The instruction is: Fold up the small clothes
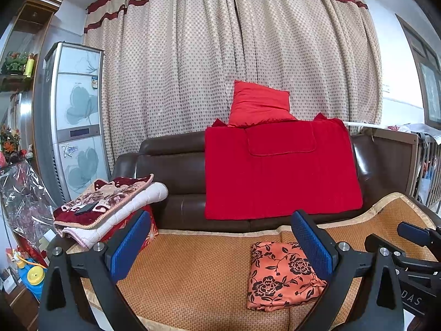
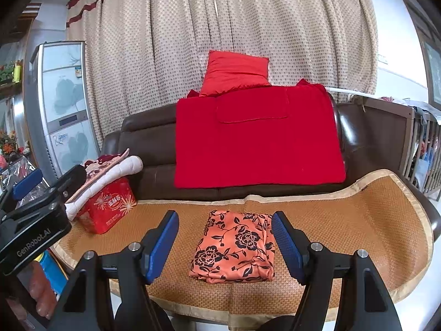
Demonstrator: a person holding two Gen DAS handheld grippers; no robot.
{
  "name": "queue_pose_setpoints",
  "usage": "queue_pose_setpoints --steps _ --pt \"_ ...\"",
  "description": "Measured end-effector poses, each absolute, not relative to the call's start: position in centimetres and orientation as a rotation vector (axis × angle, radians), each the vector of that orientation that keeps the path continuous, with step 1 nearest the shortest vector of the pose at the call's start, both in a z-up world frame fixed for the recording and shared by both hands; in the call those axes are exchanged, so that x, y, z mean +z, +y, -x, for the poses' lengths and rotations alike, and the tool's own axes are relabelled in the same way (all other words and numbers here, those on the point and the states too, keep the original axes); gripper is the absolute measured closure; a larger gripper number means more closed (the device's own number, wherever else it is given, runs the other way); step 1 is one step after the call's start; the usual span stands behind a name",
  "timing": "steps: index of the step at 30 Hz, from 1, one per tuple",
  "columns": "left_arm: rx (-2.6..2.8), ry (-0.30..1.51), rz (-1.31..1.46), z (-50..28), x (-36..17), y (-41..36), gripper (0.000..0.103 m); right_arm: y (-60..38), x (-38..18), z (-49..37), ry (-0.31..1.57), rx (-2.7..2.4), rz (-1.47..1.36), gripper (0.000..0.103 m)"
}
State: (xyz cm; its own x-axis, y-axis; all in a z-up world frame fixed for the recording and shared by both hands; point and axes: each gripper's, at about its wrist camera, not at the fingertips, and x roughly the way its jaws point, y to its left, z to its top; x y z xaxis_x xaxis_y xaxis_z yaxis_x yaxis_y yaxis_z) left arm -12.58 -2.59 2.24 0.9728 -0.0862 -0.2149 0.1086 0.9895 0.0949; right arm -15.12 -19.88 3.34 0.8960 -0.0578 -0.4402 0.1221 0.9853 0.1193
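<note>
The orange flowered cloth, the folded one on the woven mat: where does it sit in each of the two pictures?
Left wrist view: the orange flowered cloth lies lower right of centre, partly behind the right blue pad.
Right wrist view: the cloth lies low at centre, between the two blue pads, touching neither.
Shared landmark: the red blanket draped over the sofa back, behind the cloth.

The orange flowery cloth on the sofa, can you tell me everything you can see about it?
The orange flowery cloth is a thin-looking fabric printed with black roses, leaves and stems. It is folded into a neat, roughly rectangular bundle with layered edges showing along its right side and a few wrinkles near the bottom corner. It lies flat on the woven mat covering the sofa seat. Nothing else touches it: both open grippers sit short of it, holding nothing.
</note>
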Motion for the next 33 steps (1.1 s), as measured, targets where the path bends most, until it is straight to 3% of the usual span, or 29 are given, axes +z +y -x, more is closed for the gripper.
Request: queue_pose_setpoints --steps 33 --pt "-0.079 0.231 -0.085 11.8 1.8 -1.2 0.002 -18.7 3.4 14.2 0.465 -0.084 -0.136 0.029"
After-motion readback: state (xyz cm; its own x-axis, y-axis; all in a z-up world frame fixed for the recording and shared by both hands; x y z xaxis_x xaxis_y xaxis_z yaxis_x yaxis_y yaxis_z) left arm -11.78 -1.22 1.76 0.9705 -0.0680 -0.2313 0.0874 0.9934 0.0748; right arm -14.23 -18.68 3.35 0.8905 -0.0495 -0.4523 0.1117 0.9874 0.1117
